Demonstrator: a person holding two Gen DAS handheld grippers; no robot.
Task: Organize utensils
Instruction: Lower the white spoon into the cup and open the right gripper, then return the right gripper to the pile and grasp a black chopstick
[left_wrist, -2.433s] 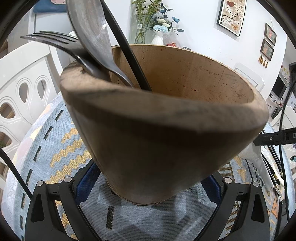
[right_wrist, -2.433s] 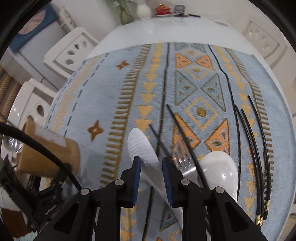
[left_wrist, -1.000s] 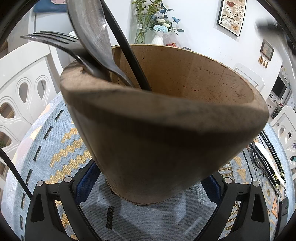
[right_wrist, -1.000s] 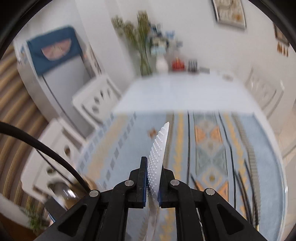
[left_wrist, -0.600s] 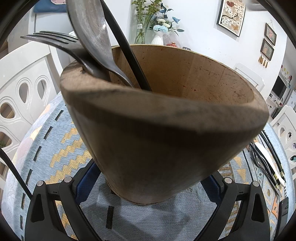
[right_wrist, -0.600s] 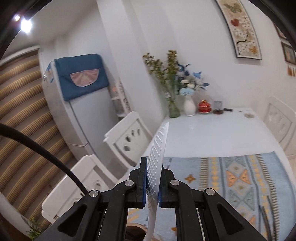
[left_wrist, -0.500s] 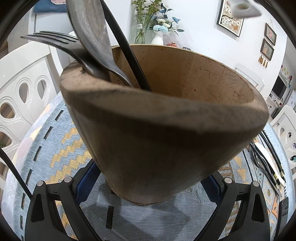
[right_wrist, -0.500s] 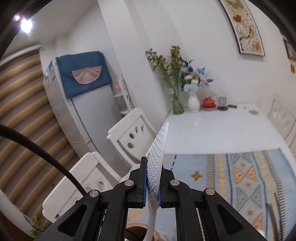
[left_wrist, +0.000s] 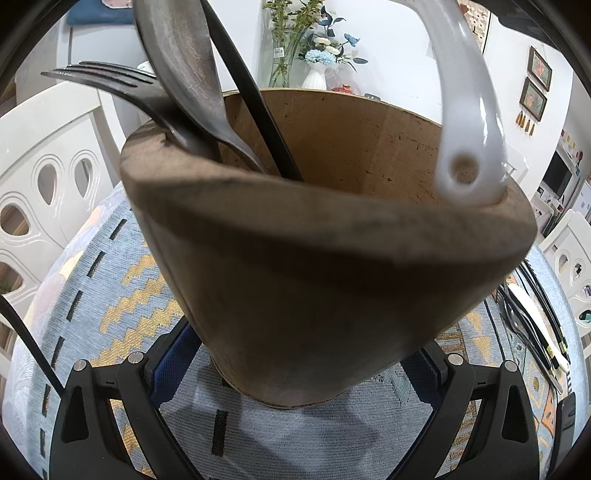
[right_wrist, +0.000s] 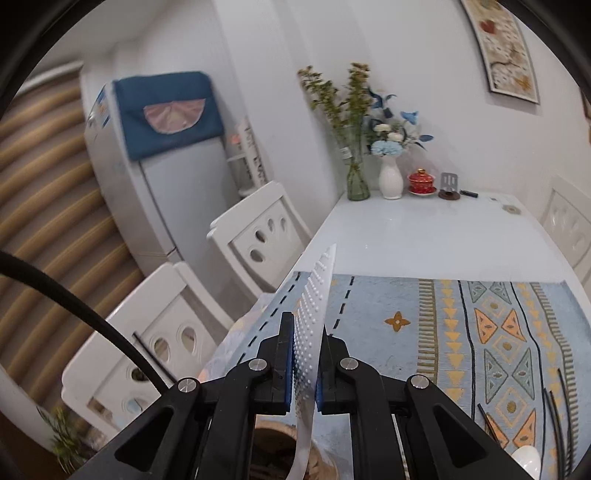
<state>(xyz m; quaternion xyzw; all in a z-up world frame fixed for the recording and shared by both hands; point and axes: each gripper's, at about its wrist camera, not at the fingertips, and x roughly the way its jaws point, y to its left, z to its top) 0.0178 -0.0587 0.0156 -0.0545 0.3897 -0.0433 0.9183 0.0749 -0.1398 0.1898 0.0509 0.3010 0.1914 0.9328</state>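
Over the holder (left_wrist: 325, 258) your left gripper (left_wrist: 295, 373) clamps, your right gripper (right_wrist: 306, 363) pinches the paddle (right_wrist: 314, 317), handle hanging toward six o'clock.

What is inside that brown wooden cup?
Inside the brown wooden cup stand a dark metal fork, a dark metal spoon and a black chopstick. A white plastic paddle's handle dips in. The wall hides their lower ends.

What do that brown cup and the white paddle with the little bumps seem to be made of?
The brown cup looks like wood or bamboo, matte and unvarnished: thick uneven rim, dark specks, no shine. The white paddle, pinched in the right claw, looks like moulded plastic; its handle end is smooth and glossy with highlights, though glazed ceramic cannot be excluded.
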